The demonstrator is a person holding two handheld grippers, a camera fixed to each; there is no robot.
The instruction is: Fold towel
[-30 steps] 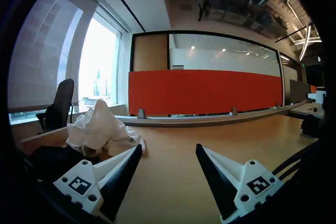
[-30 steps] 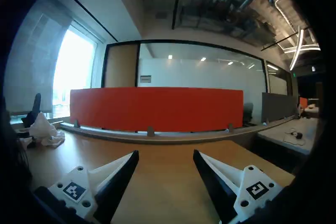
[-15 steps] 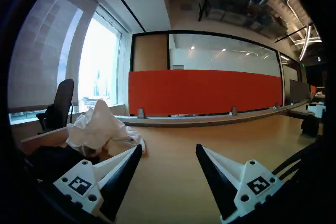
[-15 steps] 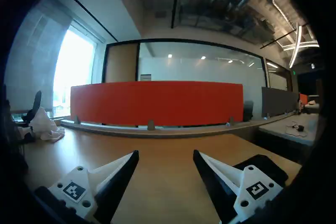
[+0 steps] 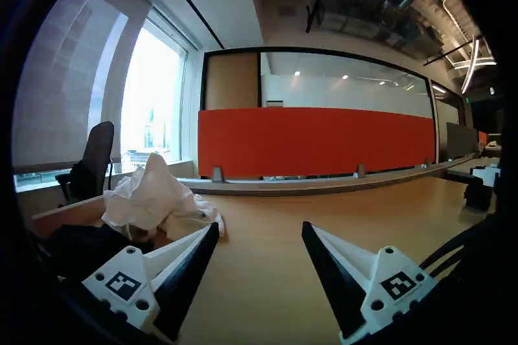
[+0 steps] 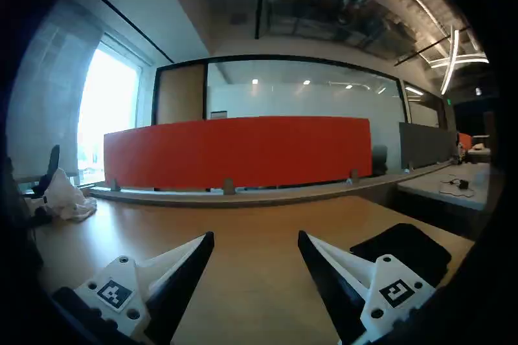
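Note:
A crumpled white towel (image 5: 152,201) lies in a heap on the wooden desk (image 5: 272,267), just beyond the left finger of my left gripper (image 5: 258,233), which is open with nothing between its fingers. In the right gripper view the same towel (image 6: 65,197) sits small at the far left of the desk (image 6: 252,261). My right gripper (image 6: 254,241) is open too, low over bare desk, well away from the towel.
A red divider panel (image 5: 314,141) runs along the desk's far edge. A dark bundle (image 5: 84,248) lies in front of the towel. An office chair (image 5: 90,164) stands by the window. A flat black pad (image 6: 401,251) lies by the right gripper's right finger.
The right gripper has risen and tilted, so the black pad has come into view beside its right finger. The left gripper and the towel have not moved.

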